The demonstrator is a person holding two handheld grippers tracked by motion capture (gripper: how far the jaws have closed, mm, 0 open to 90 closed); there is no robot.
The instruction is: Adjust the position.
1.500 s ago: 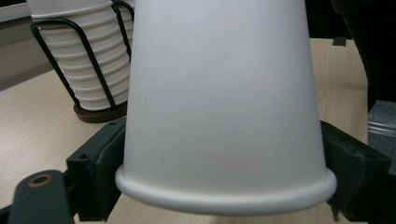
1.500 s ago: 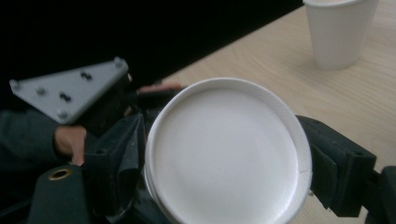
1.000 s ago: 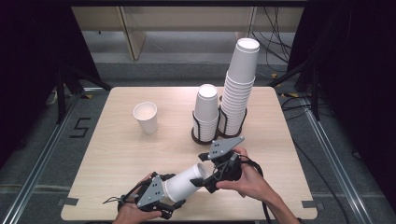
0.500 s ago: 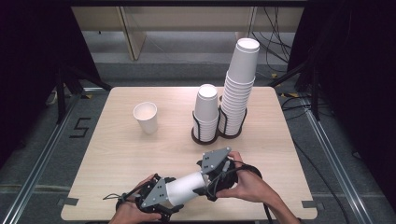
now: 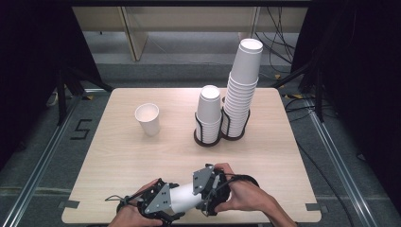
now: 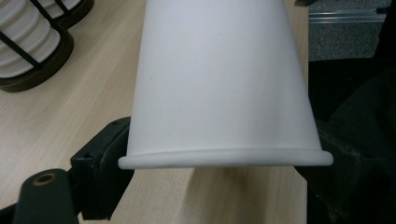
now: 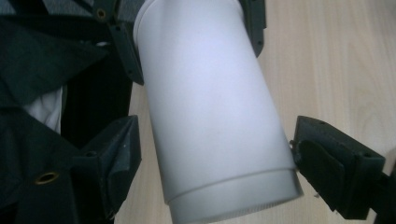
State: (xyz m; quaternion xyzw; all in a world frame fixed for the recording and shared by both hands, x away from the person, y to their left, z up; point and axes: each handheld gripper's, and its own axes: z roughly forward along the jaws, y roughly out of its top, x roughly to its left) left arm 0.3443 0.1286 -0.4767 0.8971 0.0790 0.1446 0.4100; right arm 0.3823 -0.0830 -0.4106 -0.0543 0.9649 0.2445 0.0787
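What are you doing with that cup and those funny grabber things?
A person is holding one white paper cup sideways, low over the near edge of the table, using two hand-held grippers. The left gripper is shut on the cup near its rim. The right gripper has its jaws around the bottom end, not clearly pinching it. Farther back stand another single cup and two stacks of cups in black holders.
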